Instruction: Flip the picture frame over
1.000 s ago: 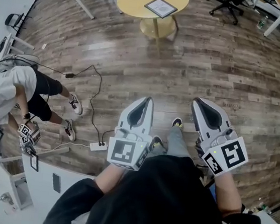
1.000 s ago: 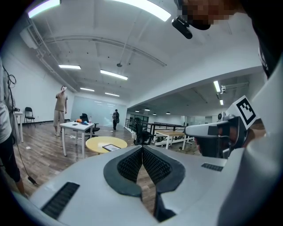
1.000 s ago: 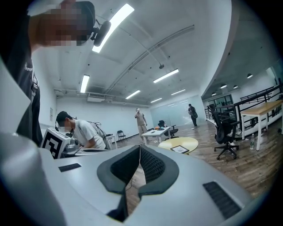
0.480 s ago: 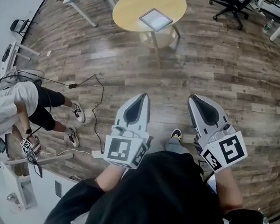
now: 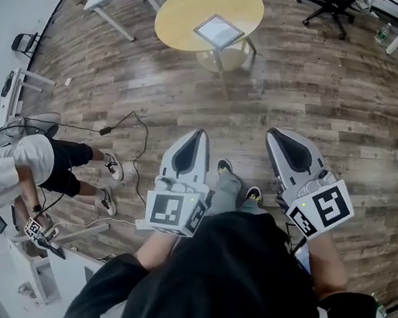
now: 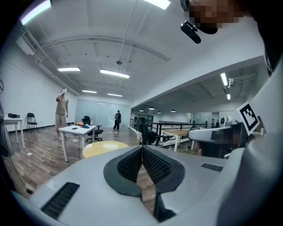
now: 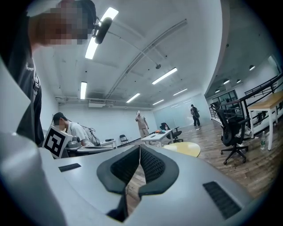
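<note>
One picture frame [image 5: 219, 30] on one table [image 5: 187, 6]; left gripper [image 5: 200, 133], right gripper [image 5: 272, 133]: jaws together

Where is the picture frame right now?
Head view, top centre: the picture frame lies on the round yellow table, toward its near edge.

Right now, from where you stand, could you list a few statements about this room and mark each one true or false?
1. The picture frame lies on the round yellow table. True.
2. The left gripper holds the frame. False: its jaws are together on nothing, well short of the table.
3. The right gripper is shut and empty. True.
4. The floor is carpeted. False: it is wood planks.
5. A person in a white shirt is at the left of the head view. True.
</note>
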